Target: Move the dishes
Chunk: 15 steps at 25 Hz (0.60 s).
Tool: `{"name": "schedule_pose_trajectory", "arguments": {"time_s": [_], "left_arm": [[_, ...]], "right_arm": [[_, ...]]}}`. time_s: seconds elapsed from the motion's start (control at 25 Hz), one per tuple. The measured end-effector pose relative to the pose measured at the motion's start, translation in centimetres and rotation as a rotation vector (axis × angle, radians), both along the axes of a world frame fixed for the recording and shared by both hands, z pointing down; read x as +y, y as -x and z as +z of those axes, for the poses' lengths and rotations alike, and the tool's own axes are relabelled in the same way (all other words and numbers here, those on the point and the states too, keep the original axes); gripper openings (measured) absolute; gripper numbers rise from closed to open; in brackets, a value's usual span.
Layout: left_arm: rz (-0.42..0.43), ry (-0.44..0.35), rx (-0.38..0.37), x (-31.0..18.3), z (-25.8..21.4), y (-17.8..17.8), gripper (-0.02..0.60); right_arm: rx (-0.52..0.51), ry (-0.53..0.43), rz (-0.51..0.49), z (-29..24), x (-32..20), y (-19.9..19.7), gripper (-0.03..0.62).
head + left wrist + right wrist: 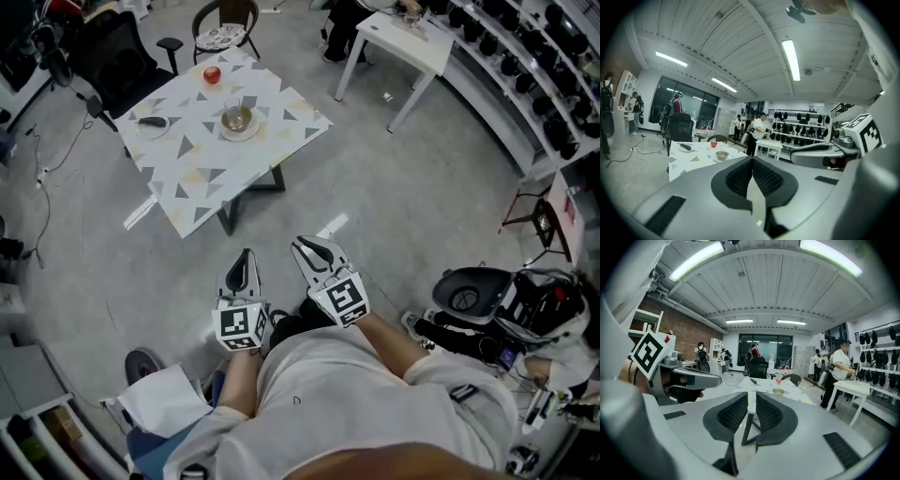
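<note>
The dishes stand on a table with a triangle-pattern cloth [202,173], well ahead of me across bare floor. A bowl on a plate [237,120] is near the middle of the table. A plate with a dark object [150,123] lies at the left and a red apple [212,74] at the far side. My left gripper [246,255] is shut and empty, held low in front of my body. My right gripper [305,246] beside it is open by a narrow gap, with nothing in it. The bowl [722,155] appears small and far in the left gripper view, and the bowl [778,391] likewise in the right gripper view.
A black office chair [122,56] and a round-seat chair [225,23] stand behind the table. A white table [403,42] is at the back right, with a person [836,373] beside it, and wall shelves of dark gear [553,84] lie further right. Dark equipment [469,295] lies on the floor to my right.
</note>
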<state>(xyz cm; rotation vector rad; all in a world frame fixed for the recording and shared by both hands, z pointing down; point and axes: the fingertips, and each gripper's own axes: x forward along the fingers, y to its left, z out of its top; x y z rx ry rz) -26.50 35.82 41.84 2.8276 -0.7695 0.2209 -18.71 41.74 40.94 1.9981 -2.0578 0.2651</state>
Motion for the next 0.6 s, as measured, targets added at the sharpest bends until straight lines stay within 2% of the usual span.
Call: {"name": "schedule_pose_trajectory", "arguments": {"time_s": [0.32, 0.6], "left_arm": [[0.026, 0.029, -0.024, -1.7, 1.5, -3.1, 0.020], [-0.011, 0.032, -0.056, -6.3, 1.2, -7.6, 0.020]], "right_arm": [[-0.006, 0.026, 0.007, 1.3, -2.5, -3.1, 0.087], [-0.029, 0.004, -0.035, 0.6, -7.1, -8.1, 0.109]]}}
